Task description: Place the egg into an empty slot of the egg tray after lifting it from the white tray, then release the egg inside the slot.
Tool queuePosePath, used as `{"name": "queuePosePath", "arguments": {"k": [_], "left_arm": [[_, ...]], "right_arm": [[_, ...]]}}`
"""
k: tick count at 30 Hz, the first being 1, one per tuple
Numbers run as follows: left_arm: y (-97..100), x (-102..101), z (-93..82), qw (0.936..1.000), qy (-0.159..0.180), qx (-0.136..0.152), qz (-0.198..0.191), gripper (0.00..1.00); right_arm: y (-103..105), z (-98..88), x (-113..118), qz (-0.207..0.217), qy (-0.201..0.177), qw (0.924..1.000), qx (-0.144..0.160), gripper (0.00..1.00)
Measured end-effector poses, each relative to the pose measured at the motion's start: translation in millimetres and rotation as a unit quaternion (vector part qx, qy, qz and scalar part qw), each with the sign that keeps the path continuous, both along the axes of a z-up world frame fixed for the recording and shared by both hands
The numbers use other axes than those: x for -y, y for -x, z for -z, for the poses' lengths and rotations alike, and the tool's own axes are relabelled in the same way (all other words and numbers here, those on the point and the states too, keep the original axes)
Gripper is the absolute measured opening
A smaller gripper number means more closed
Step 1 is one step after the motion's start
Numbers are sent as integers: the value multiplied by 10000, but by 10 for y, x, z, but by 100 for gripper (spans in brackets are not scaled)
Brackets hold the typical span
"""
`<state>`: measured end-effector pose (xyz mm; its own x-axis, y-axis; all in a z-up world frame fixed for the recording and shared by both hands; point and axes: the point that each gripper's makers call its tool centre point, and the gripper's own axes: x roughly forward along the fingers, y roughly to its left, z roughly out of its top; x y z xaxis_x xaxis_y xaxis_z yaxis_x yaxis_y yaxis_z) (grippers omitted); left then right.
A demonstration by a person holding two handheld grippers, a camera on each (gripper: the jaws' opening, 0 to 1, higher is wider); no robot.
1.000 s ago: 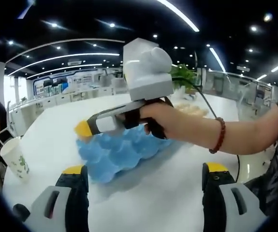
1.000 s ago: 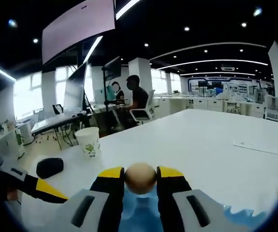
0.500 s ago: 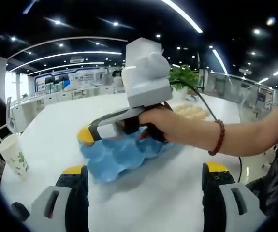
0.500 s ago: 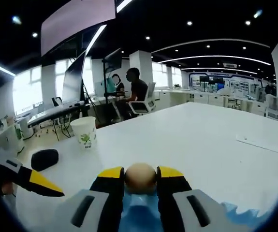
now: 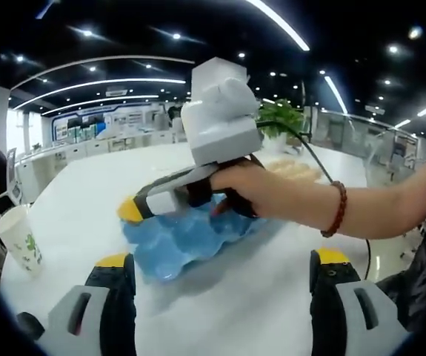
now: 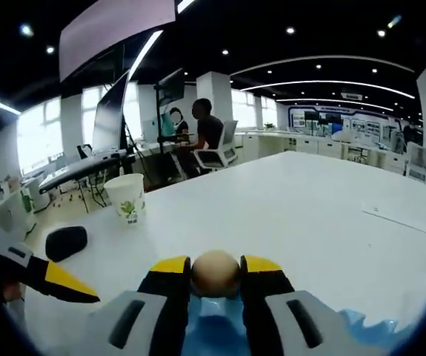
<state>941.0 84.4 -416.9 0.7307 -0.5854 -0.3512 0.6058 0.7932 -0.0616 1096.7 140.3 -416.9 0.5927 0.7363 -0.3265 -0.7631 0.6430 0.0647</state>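
Your right tool [image 6: 215, 276] clenched on egg [image 6: 215, 272], poised over blue egg tray [image 5: 185, 237] at its 6 o'clock. Your left tool [image 5: 224, 261] spread wide, holding nothing, low over white bench [image 5: 235, 300]. Paper cup [image 6: 126, 197] at 10 o'clock.

Egg tray [image 6: 216, 330] mostly hidden behind right tool [image 6: 215, 274] (lower edge cropped).

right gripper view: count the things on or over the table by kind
egg: 1
blue egg tray: 1
paper cup: 1
black object: 1
paper sheet: 1
total: 5
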Motion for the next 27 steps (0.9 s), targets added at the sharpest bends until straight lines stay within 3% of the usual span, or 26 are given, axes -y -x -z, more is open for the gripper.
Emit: {"name": "queuePosePath", "arguments": {"k": [4,15,27], "left_arm": [[8,-7,23,10000,31,-34,-15,100],[4,-12,20,10000,24,-50,-5,100],[13,38,9,10000,47,-58,-38,100]], "right_arm": [[-7,-8,13,1,-145,9997,-173,27],[131,-5,103,-15,-197,9997,-154,30],[190,-236,353,162,-417,9987,234,41]]}}
